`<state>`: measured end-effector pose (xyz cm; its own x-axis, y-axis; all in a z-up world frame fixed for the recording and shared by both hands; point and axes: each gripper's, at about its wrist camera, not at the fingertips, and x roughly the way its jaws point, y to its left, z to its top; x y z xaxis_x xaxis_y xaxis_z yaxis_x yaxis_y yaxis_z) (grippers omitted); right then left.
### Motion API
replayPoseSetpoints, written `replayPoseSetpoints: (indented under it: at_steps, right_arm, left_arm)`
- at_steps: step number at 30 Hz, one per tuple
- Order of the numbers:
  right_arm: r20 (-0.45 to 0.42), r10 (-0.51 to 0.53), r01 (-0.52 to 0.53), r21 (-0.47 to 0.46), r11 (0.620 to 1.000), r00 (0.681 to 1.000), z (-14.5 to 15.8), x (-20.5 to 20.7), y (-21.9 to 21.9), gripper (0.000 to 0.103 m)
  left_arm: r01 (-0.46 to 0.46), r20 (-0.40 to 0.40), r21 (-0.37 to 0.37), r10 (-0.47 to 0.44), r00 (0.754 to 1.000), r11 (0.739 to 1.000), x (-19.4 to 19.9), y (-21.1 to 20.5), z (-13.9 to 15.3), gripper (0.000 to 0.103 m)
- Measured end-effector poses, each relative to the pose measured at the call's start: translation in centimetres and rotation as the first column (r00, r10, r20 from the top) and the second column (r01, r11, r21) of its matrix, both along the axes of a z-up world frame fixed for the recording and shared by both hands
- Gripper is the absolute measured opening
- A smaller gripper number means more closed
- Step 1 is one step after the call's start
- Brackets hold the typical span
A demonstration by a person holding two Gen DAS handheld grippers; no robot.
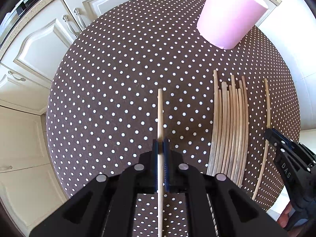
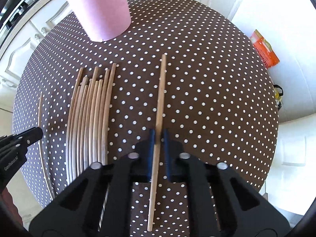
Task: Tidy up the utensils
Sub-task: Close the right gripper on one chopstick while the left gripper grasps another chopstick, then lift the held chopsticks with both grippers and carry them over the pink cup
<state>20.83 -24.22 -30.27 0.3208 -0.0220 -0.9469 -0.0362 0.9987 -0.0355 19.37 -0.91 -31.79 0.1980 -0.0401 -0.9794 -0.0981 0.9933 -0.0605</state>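
In the left wrist view my left gripper is shut on a single wooden chopstick, which runs straight ahead between the blue pads. The right wrist view has my right gripper shut on another chopstick, tilted slightly right at its far end. Between the two hands a pile of several chopsticks lies side by side on the cloth. A pink cup stands upright at the far side. Each gripper shows in the other's view: the right gripper and the left gripper, both with their sticks.
The round table wears a brown cloth with white dots. White kitchen cabinets stand close behind it on the left. An orange package lies on the floor beyond the table's right edge.
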Motion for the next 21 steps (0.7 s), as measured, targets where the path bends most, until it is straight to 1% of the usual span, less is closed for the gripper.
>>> replayPoseSetpoints:
  at_steps: [2, 4, 7, 10, 15, 21]
  right_arm:
    - [-0.004, -0.037, 0.037, 0.059, 0.998, 0.999, -0.2, -0.9, 0.9, 0.006]
    - [-0.01, -0.074, 0.075, 0.12, 0.99, 0.997, -0.2, -0.8, -0.1, 0.006]
    - [0.009, -0.087, 0.085, 0.152, 0.985, 0.996, 0.3, -0.8, -1.1, 0.006]
    - [0.056, -0.107, 0.094, 0.198, 0.976, 0.993, 1.9, -1.2, -1.7, 0.006]
    - [0.162, -0.112, 0.074, 0.22, 0.973, 0.98, 5.8, -1.4, -1.5, 0.006]
    - [0.285, -0.131, 0.056, 0.259, 0.964, 0.95, 10.7, 0.0, -2.5, 0.006]
  left_arm:
    - [0.003, 0.008, -0.004, -0.003, 1.0, 1.0, 0.0, -0.2, 0.3, 0.006]
    - [0.008, 0.024, -0.006, -0.007, 1.0, 1.0, 0.1, -0.4, 0.8, 0.006]
    - [0.014, 0.05, -0.011, -0.013, 0.999, 1.0, 0.4, -0.7, 2.0, 0.006]
    - [0.017, 0.078, -0.018, -0.015, 0.997, 1.0, 0.7, -0.9, 3.1, 0.006]
    - [0.019, 0.137, -0.026, -0.015, 0.99, 0.999, 1.7, -1.2, 5.5, 0.006]
    - [0.009, 0.234, -0.044, 0.002, 0.972, 0.999, 3.2, -1.1, 9.4, 0.006]
